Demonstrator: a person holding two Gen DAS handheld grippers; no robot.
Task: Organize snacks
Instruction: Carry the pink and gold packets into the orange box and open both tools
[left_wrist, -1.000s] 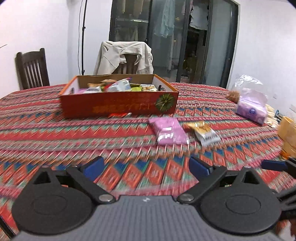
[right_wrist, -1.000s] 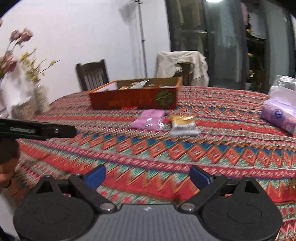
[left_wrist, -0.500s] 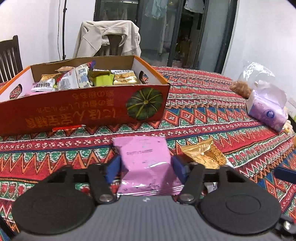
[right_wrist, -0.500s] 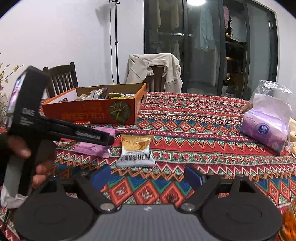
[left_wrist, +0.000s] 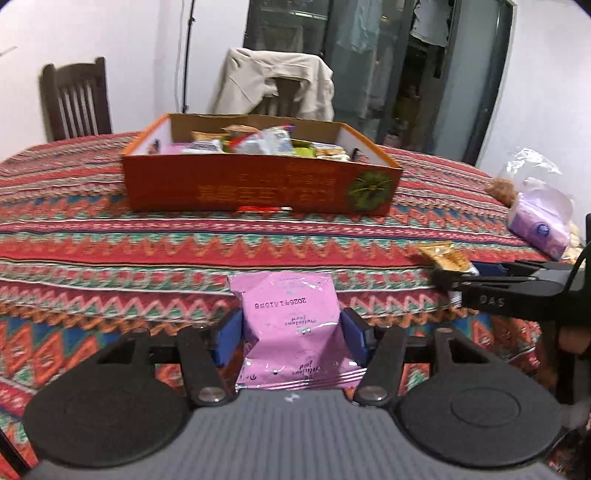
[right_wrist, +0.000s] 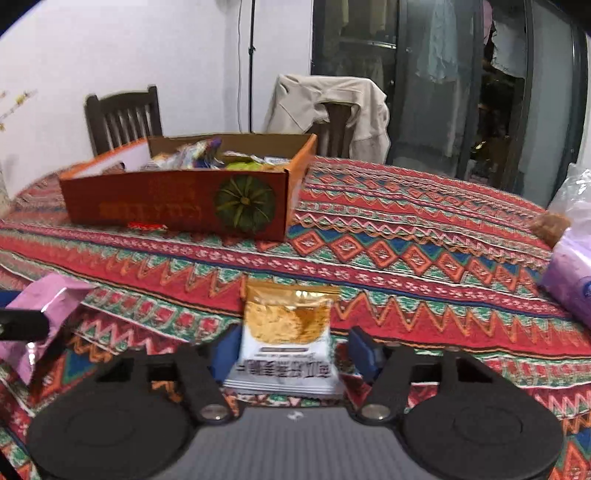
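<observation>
Indoor light falls evenly from above, bright on the white wall (right_wrist: 155, 55) at far left, while the glass doors (left_wrist: 388, 66) at the far right stay dark. Both fisheye views bow straight lines and blacken at the corners. Motion blur smears the orange box (left_wrist: 258, 184) and the bench (right_wrist: 406, 258) cloth, and glare streaks the pink packet (left_wrist: 291, 325) wrapper near the lens.

Patterned tablecloth (left_wrist: 110, 236) carries snack box (left_wrist: 258, 184), tissue pack (left_wrist: 539, 225).

chair (left_wrist: 75, 98) | jacket (left_wrist: 275, 79) (draped over second chair) | tissue pack (left_wrist: 539, 227) | patterned tablecloth (left_wrist: 110, 236)
</observation>
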